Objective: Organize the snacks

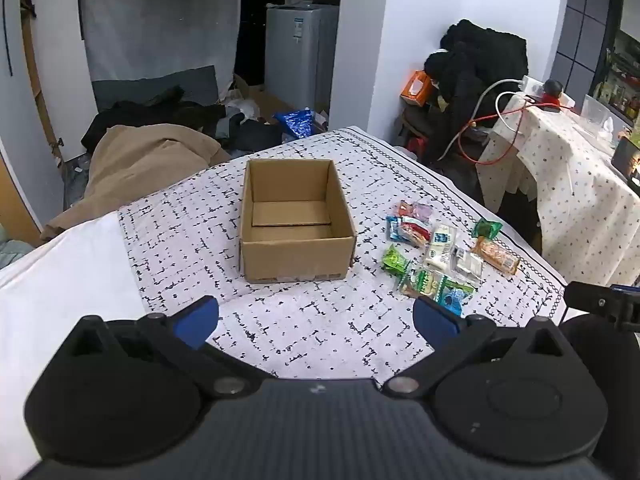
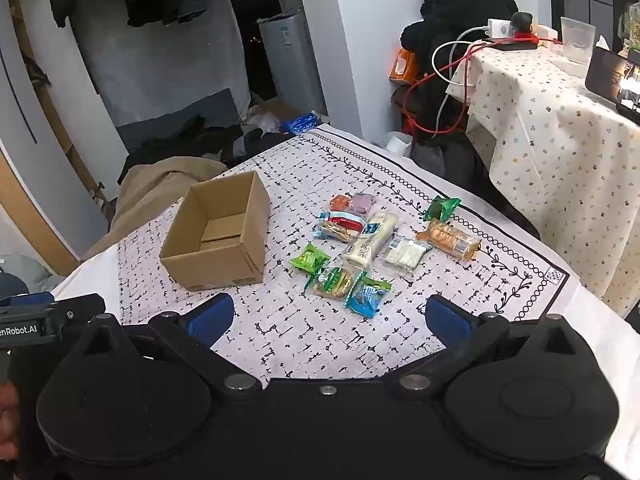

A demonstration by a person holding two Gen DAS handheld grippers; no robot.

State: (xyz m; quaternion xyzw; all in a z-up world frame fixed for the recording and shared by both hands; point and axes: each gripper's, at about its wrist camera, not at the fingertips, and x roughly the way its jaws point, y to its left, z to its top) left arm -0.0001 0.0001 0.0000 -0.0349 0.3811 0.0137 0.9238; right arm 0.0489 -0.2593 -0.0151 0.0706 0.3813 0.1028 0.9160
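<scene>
Tabletop [image 2: 360,340] under a white cloth with black dash print. Cardboard box [image 1: 296,220] sits open-topped and empty, left of the pile; only its bottom flaps show inside. Likely light and stiff enough to stay put while filled, though a nudge could slide it on the cloth.

Snacks [image 2: 372,248] lie in a loose cluster just right of the box, some overlapping. Biggest: long white packet [image 2: 370,240], lying across its neighbours. Then orange bar [image 2: 450,240], clear white packet [image 2: 404,254], green wrappers [image 2: 310,260], blue-green packet [image 2: 366,294] nearest the camera. All look light, soft, crinkly film, probably slippery. Best hold is across the narrow body, not the sealed end fins. Contents may crush, so light squeeze.

Left tongs [image 1: 316,316]: spread fully apart, nothing between, hovering above the cloth in front of the box, touching nothing.

Right tongs [image 2: 330,316]: likewise fully apart, empty, angled down at the pile, blue-green packet closest. Nothing in the box yet; that packet looks like the easy first pick.
</scene>
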